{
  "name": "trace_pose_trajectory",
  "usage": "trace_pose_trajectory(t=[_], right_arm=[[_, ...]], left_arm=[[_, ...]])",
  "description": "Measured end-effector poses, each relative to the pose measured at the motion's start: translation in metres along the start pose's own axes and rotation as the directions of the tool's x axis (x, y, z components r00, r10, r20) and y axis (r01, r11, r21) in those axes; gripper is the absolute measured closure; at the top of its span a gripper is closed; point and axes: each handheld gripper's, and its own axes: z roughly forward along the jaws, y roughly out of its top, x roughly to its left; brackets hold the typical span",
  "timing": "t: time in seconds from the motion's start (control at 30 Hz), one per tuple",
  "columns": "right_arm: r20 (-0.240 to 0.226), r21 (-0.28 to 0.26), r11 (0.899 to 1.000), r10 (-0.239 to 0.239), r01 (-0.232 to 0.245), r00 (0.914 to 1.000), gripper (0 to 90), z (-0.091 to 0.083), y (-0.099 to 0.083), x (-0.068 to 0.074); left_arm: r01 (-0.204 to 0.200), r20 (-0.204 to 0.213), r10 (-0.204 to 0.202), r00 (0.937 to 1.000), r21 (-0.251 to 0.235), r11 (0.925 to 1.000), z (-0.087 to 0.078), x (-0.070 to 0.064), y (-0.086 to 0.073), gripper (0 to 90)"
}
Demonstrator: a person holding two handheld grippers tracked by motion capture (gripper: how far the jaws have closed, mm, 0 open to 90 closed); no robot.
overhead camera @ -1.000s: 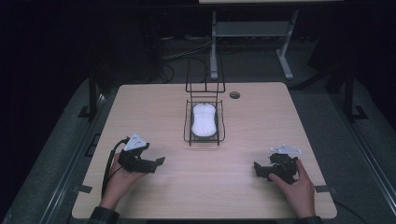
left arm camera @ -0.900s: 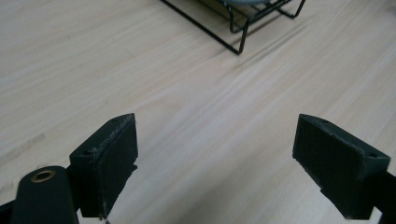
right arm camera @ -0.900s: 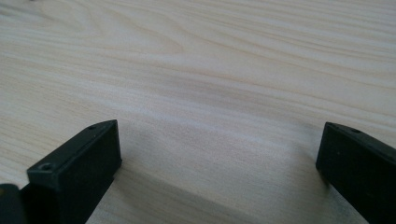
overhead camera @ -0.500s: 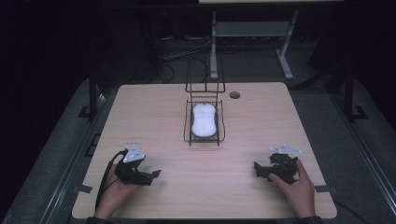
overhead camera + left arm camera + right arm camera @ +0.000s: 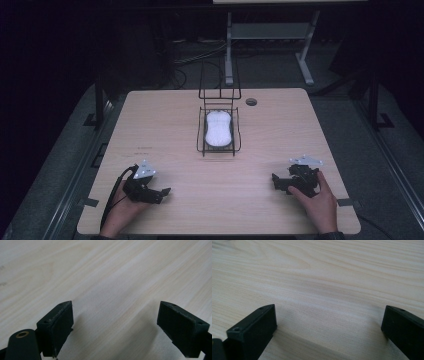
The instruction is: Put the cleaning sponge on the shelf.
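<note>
A black wire basket [image 5: 201,135] stands at the middle of the light wooden table [image 5: 310,120], and a white, peanut-shaped object [image 5: 218,128] lies in it. My left gripper [image 5: 161,194] rests near the front left of the table, held by a hand, jaws pointing right. Its own view shows it open [image 5: 115,322] over bare wood, nothing between the pads. My right gripper [image 5: 276,183] sits at the front right under a hand, jaws pointing left. It is open [image 5: 328,327] too, with only tabletop between the fingers. Both grippers are well short of the basket.
A tall wire frame [image 5: 220,80] rises from the basket's far end. A small dark round hole [image 5: 251,101] marks the table near its far edge. Dark floor, cables and a grey stand's legs [image 5: 306,70] lie beyond the table.
My left gripper has moved back toward the near edge of the table, staying open. The right gripper, the basket and the white object have not moved.
</note>
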Motion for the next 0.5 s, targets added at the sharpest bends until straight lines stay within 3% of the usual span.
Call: trace_pose_trajectory(t=[0.17,0.3,0.5], right_arm=[[-0.001,0.0,1.0,0.001,-0.001,1.0,0.0,0.0,0.0,0.0],[0.0,0.0,1.0,0.001,-0.001,1.0,0.0,0.0,0.0,0.0],[0.0,0.0,1.0,0.001,-0.001,1.0,0.0,0.0,0.0,0.0]], left_arm=[[-0.003,0.011,0.003,0.9999,-0.027,0.9996,0.002,0.0,-0.003,12.6],[-0.017,0.026,0.02,0.9995,-0.089,0.9959,0.002,0.003,-0.01,12.6],[-0.017,0.027,0.02,0.9994,-0.09,0.9958,0.002,0.003,-0.011,12.9]])
